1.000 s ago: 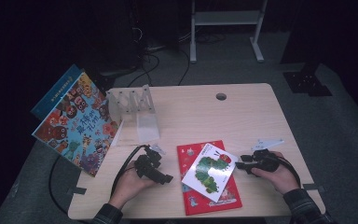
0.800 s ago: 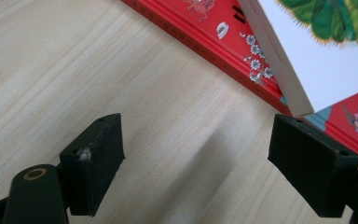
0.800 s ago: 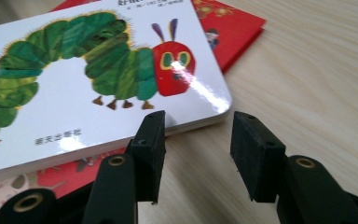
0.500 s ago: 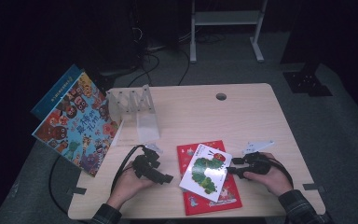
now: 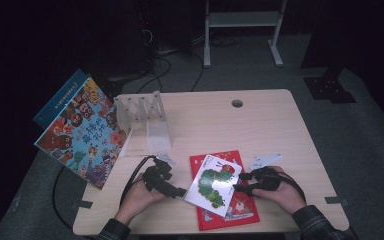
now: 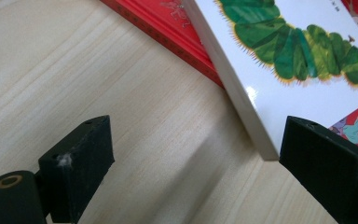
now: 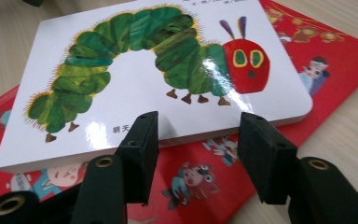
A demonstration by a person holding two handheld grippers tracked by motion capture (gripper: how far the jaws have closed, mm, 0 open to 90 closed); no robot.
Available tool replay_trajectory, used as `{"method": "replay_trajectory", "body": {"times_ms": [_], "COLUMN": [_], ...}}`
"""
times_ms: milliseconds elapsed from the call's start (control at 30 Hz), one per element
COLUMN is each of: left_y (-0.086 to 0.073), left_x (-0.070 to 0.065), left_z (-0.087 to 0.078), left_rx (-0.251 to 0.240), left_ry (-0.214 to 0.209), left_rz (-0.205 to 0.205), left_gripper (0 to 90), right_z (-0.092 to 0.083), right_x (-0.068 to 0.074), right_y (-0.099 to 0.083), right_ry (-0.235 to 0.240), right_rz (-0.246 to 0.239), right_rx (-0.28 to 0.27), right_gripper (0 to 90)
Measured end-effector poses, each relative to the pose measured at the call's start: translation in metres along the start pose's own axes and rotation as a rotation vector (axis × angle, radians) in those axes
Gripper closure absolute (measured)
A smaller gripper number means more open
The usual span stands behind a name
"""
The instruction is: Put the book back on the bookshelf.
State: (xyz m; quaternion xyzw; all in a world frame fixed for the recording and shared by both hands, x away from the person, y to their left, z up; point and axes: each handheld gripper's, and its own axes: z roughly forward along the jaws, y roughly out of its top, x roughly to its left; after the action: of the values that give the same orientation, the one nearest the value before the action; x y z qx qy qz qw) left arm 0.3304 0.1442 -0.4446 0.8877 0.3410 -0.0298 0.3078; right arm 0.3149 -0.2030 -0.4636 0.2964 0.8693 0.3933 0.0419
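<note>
High view: caterpillar book (image 5: 213, 184) lies on red book (image 5: 235, 207).

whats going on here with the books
A person at a wooden table holds a gripper in each hand and is working on a white caterpillar book that lies on top of a red book. The right gripper stands at the white book's near edge with its jaws apart, having just been opening, and clamps nothing. The left gripper sits at the book's other side, jaws also open on either side of its corner. A bigger colourful book leans by a clear rack.
</note>
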Motion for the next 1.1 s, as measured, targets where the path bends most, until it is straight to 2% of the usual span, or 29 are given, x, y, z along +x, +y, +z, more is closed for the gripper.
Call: {"method": "replay_trajectory", "body": {"times_ms": [300,833,1100], "left_y": [0.004,0.009,0.014], "left_x": [-0.005,-0.01,-0.017], "left_z": [0.008,0.025,0.03], "left_rx": [0.003,0.04,0.045], "left_ry": [-0.046,-0.092,-0.085], "left_rz": [0.014,0.031,0.038], "left_gripper": [8.6,8.5,7.4], "right_z": [0.008,0.021,0.021], "right_x": [0.008,0.024,0.025], "right_y": [0.006,0.012,0.011], "right_ry": [0.012,0.034,0.031], "right_rz": [-0.024,-0.069,-0.093], "right_rx": [0.001,0.015,0.011], "right_gripper": [45.1,41.2,38.6]}}
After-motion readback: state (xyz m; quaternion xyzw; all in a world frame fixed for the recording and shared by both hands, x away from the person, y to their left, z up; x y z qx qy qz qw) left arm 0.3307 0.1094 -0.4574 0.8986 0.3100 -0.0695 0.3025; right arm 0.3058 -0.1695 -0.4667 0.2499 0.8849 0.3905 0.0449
